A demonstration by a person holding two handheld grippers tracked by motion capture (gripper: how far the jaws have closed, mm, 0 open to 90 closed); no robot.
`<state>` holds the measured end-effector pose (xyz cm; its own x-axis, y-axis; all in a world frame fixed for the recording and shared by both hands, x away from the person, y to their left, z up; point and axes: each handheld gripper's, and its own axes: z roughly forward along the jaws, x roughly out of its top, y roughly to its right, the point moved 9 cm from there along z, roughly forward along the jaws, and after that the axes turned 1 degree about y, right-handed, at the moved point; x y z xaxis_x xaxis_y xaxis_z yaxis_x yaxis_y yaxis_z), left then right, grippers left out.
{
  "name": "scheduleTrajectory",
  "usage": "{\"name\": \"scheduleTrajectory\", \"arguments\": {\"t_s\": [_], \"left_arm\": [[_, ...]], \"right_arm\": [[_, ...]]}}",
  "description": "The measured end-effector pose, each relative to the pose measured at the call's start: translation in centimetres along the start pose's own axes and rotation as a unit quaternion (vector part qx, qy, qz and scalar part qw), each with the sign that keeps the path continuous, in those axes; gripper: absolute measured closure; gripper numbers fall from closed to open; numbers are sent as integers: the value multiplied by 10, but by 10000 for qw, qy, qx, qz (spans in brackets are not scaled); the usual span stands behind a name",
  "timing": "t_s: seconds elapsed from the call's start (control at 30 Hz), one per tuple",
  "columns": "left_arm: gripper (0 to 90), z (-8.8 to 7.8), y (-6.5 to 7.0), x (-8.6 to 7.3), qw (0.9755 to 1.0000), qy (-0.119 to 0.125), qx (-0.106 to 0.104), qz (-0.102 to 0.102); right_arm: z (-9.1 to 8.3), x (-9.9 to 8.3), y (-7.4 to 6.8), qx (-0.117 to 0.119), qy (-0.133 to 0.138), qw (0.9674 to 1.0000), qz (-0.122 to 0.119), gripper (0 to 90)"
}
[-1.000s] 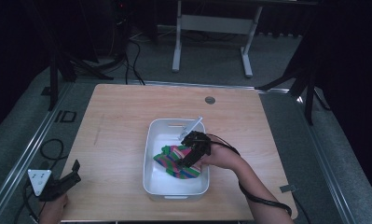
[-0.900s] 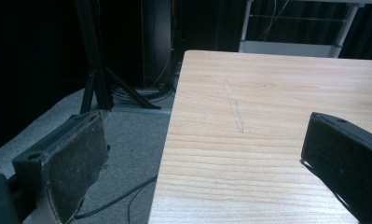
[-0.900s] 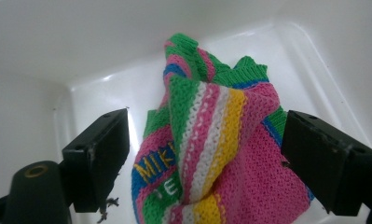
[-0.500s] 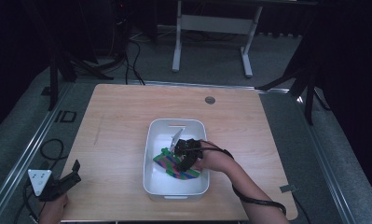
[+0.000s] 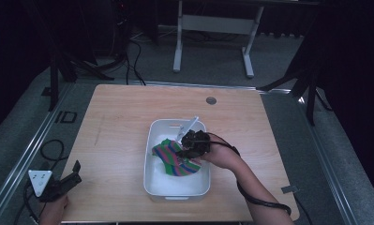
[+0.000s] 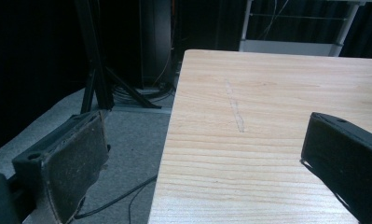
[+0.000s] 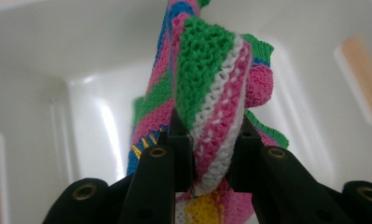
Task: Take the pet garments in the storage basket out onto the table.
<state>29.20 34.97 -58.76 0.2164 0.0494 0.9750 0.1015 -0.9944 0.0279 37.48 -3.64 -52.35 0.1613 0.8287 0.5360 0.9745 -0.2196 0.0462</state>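
A striped knitted cloth (image 5: 173, 159) in pink, green, blue and white lies in a white plastic bin (image 5: 149, 180) near the middle of the wooden table. My right gripper (image 5: 188, 146) is down inside the bin, shut on a fold of the cloth (image 7: 211, 98), which bulges up between its jaws. In the right gripper view the bin's white walls (image 7: 58, 51) surround the pinched fold. My left gripper (image 5: 67, 177) hangs off the table's front-left corner, open and empty. Its two black fingers (image 6: 74, 161) stand wide apart over the table's left edge.
A wooden table (image 5: 119, 122) carries the bin; a small round grommet (image 5: 211, 100) sits near its far edge. A white frame (image 5: 213, 23) stands on the grey floor behind. Cables (image 5: 48, 150) and a dark stand (image 6: 97, 60) lie left of the table.
My right gripper dipped deeper into the bin toward the cloth, then shifted slightly back right and closed on a fold. The left gripper stayed in place.
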Motion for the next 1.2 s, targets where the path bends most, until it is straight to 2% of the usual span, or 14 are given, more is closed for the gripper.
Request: {"name": "scheduleTrajectory", "arguments": {"t_s": [0.3, 0.37, 0.6, 0.67, 0.7, 0.93, 1.2], "left_arm": [[9, 0, 0, 0, 10000, -1, 5, -9], [9, 0, 0, 0, 10000, 0, 3, -7], [9, 0, -1, 0, 10000, 0, 6, -8], [9, 0, -1, 0, 10000, 0, 6, -8], [9, 0, -1, 0, 10000, -5, 8, -10], [9, 0, -1, 0, 10000, 3, 20, -10], [9, 0, -1, 0, 10000, 6, 21, 1]], "right_arm": [[-51, 29, 1, -263, 548, 9982, 11, 751], [-63, 34, 2, -258, 707, 9972, 19, 751], [-100, 46, 10, -488, 1115, 9925, 83, 751], [-105, 47, 11, -506, 1173, 9917, 143, 751], [-114, 47, 15, -534, 1296, 9899, 190, 750], [-146, 41, 28, -717, 1654, 9828, 399, 750], [-179, 13, 46, -1065, 1749, 9763, 705, 750]]}}
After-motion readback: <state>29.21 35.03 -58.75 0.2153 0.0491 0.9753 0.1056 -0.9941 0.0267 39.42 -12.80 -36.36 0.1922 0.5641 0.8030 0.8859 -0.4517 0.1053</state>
